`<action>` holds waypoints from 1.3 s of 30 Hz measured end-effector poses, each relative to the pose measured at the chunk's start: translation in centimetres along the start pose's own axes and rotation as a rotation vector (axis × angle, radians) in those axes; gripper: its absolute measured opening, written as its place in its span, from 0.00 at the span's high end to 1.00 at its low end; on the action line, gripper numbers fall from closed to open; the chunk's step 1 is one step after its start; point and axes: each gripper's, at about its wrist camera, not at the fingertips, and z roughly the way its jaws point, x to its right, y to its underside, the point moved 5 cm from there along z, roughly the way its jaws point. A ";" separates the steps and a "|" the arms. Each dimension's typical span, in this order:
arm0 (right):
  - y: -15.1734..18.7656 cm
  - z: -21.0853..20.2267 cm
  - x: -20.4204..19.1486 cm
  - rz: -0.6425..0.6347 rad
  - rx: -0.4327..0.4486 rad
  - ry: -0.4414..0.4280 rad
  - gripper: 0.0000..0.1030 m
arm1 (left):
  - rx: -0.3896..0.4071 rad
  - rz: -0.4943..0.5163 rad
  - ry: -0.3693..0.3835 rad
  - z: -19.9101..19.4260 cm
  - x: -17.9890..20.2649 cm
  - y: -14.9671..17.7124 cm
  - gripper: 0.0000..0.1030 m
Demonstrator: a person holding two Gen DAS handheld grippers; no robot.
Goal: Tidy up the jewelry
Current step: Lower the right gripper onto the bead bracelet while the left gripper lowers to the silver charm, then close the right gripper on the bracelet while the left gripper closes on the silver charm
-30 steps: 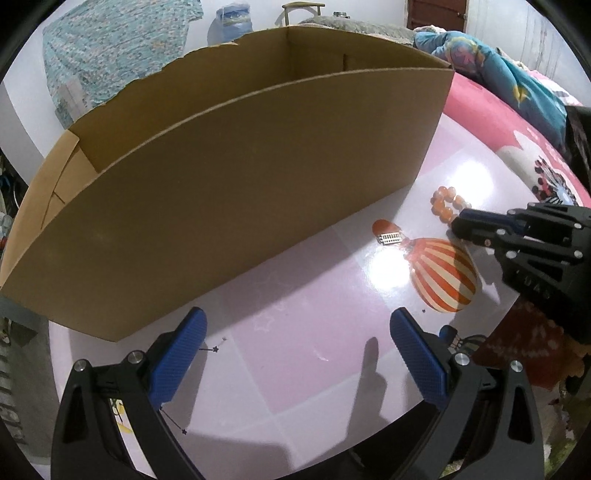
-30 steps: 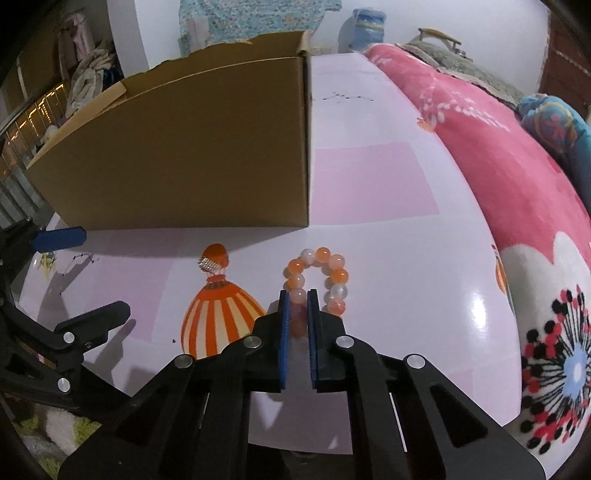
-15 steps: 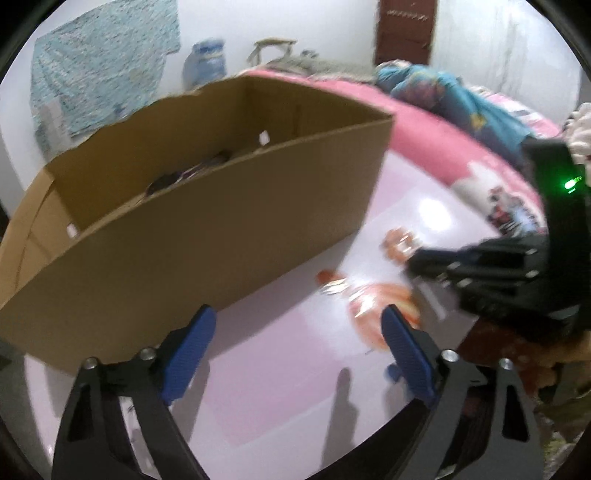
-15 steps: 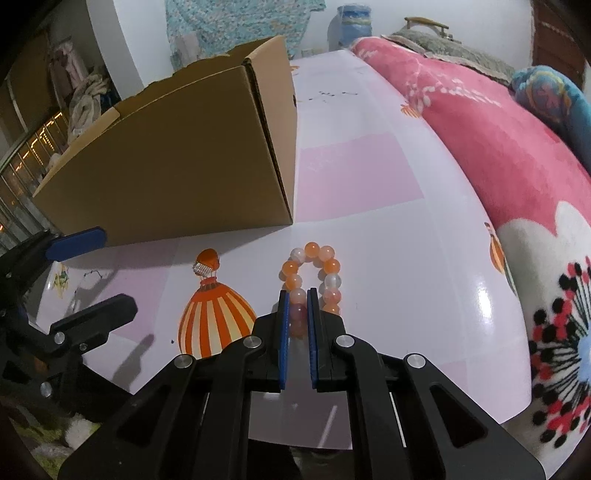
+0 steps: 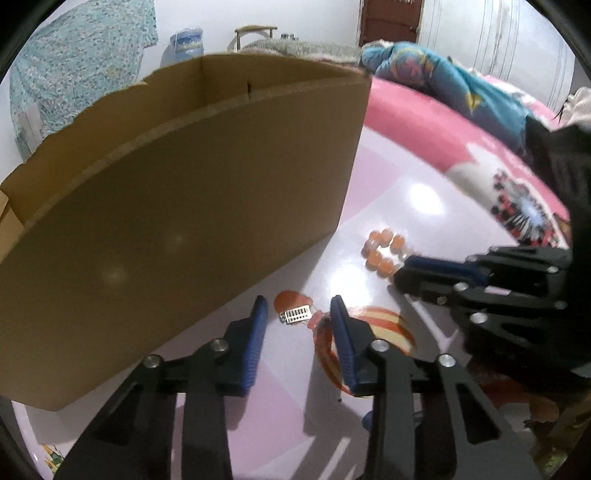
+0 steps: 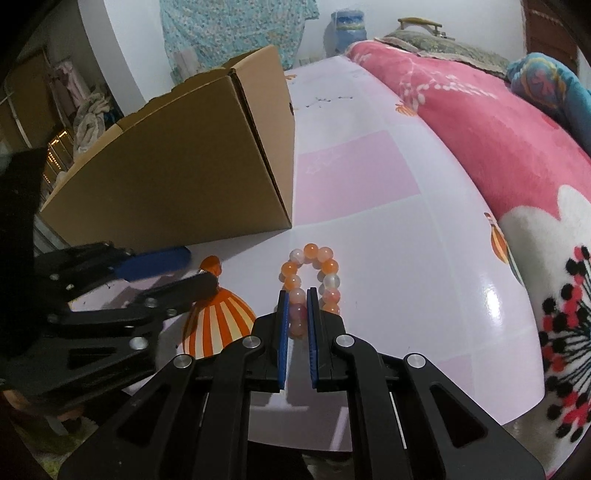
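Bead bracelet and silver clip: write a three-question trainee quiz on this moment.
1. True or false: the right gripper is shut on the bead bracelet.
2. Which small piece lies between the left gripper's closing fingers: A) silver clip, B) bead bracelet, C) nothing?
3. Fill in: the open container behind both pieces is a cardboard ____.

Key: 1 true; 2 A; 3 box.

A pink flowered blanket (image 6: 480, 122) fills the right of the right wrist view. A blue water jug (image 6: 347, 27) stands top centre beside patterned teal cloth (image 6: 229, 33) hanging on the wall. Clothes (image 6: 88, 114) pile upper left.
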 end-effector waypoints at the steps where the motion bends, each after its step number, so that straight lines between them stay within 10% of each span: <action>1: 0.0 0.0 0.0 -0.002 0.001 -0.004 0.93 | 0.000 0.006 -0.011 0.0 -0.1 0.2 0.71; 39: 0.9 -1.4 0.9 0.074 0.012 -0.131 0.93 | 0.030 0.060 0.003 -1.6 0.6 1.4 1.00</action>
